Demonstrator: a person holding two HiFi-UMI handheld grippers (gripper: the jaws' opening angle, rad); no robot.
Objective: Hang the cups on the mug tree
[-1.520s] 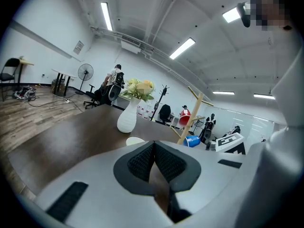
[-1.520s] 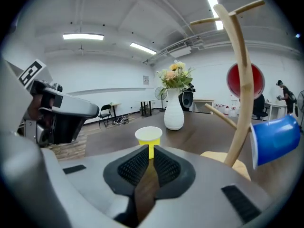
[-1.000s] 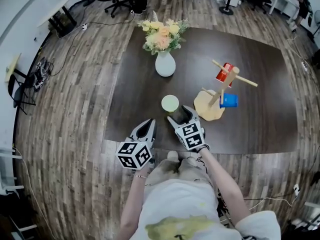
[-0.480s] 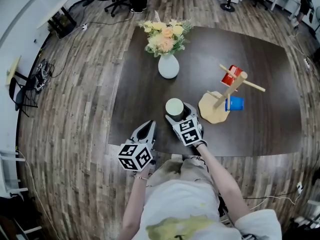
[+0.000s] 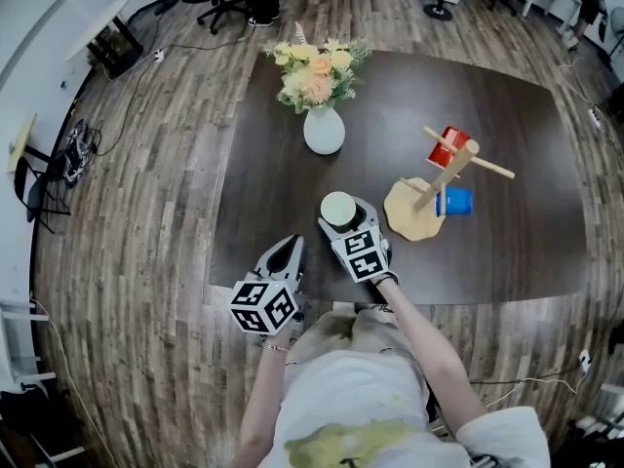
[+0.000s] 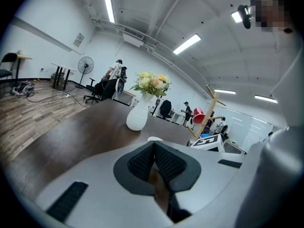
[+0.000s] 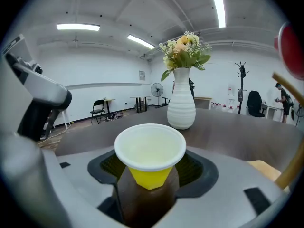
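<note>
A yellow cup with a white inside (image 5: 337, 206) (image 7: 150, 148) stands upright on the dark table (image 5: 487, 261). My right gripper (image 5: 344, 216) (image 7: 152, 169) is open around it. Its jaws have just been closing a little, one on each side of the cup, and the pads stay off its wall. To the right stands the wooden mug tree (image 5: 445, 177) (image 6: 209, 109), with a red cup (image 5: 447, 146) (image 6: 198, 116) and a blue cup (image 5: 454, 201) hanging on its pegs. My left gripper (image 5: 290, 246) (image 6: 154, 152) is shut on nothing at the table's near edge.
A white vase of flowers (image 5: 323, 130) (image 7: 183, 106) stands on the table beyond the yellow cup. The mug tree's round base (image 5: 408, 213) lies just right of my right gripper. Office chairs and desks stand on the wood floor around the table.
My right gripper has moved forward, so the yellow cup that stood just ahead of its tips is now between the jaws. The left gripper has stayed put.
</note>
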